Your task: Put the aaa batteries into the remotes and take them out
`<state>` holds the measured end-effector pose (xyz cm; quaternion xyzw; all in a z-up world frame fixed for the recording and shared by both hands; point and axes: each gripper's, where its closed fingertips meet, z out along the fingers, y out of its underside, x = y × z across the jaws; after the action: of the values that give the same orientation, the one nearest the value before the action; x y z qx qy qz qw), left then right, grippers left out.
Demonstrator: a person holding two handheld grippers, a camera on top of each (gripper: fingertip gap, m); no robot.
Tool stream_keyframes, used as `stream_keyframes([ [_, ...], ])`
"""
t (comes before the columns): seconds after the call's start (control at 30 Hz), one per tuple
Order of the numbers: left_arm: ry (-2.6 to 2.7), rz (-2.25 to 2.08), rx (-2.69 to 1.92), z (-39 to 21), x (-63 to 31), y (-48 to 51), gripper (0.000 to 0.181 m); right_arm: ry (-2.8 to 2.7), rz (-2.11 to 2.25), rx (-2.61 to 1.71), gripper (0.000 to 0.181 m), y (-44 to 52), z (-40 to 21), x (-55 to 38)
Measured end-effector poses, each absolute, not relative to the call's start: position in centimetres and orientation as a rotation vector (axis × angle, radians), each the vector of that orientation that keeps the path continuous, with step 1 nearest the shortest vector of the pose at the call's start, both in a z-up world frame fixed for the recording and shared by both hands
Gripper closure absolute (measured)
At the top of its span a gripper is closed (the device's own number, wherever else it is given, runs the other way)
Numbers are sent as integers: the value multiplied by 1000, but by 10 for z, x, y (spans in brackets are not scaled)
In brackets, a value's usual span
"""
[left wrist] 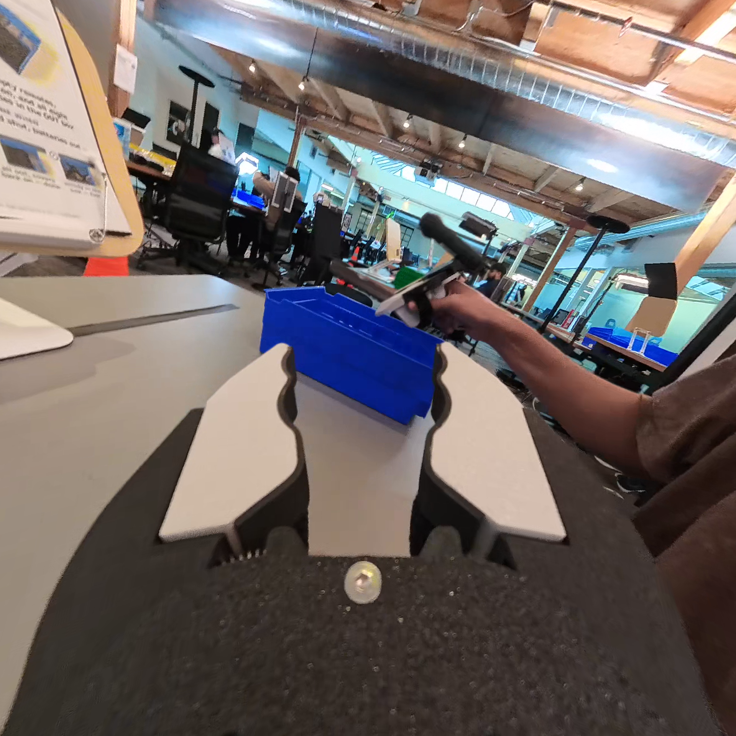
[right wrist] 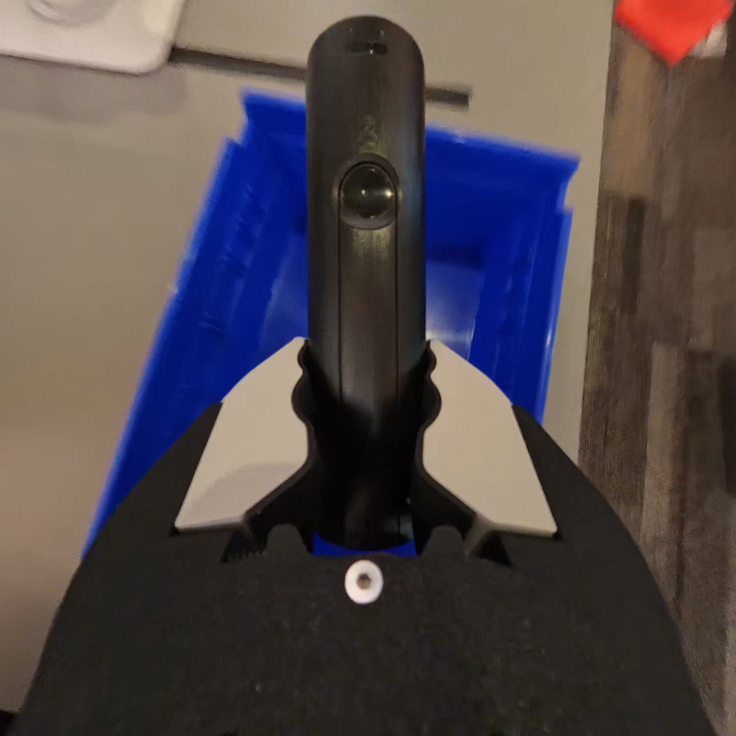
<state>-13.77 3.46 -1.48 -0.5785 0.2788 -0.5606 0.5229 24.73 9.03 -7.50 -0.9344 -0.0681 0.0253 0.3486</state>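
Between the right tongs [right wrist: 366,358] sits a black remote [right wrist: 364,223], gripped at its near end by both fingers, back side facing the camera, far end pointing straight ahead. Oval recess on the remote's back, partway up. Directly under and beyond these tongs: a blue bin [right wrist: 513,255], its inside blurred, contents not readable. Grey surface [right wrist: 99,247] to the left of the bin, a white base [right wrist: 99,36] at far upper left, dark floor to the right.

Left tongs [left wrist: 364,352] are open with a wide gap, nothing between the fingers, hovering low over the grey surface [left wrist: 119,398]. Just ahead of their tips is the same blue bin [left wrist: 350,350], resting on the surface. Beyond and to the right of the bin, the right tongs [left wrist: 402,304] show farther off, held up in a hand [left wrist: 458,314], with the remote [left wrist: 450,239] sticking up above the bin. Sleeve at right edge. Far left: an instruction sheet [left wrist: 44,131] on a stand, white base [left wrist: 28,334] below it. No batteries visible in either view.
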Motion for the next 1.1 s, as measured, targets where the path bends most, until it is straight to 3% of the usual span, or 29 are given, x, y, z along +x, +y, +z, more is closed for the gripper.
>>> stream_keyframes([
  [0.2, 662, -1247, -1562, -40, -141, 13, 117, 45, -81, -2716, 128, 75, -164, 268],
  [0.5, 574, -1185, -1707, -83, -144, -23, 118, 155, -8, -2854, 128, 62, -196, 274],
  [0.6, 563, -1189, -1758, -93, -143, -26, 118, 130, 100, -2803, 115, 61, -186, 263],
  [0.77, 558, -1112, -1848, -95, -153, -29, 119, -47, 112, -2488, 121, 54, -114, 234],
  [0.9, 472, -1052, -1925, -65, -182, -39, 120, -417, 420, -2046, 123, 30, -41, 117],
  [1.1, 307, -435, -2116, -39, -319, 11, 122, -710, 951, -1900, 126, -32, -75, -30],
])
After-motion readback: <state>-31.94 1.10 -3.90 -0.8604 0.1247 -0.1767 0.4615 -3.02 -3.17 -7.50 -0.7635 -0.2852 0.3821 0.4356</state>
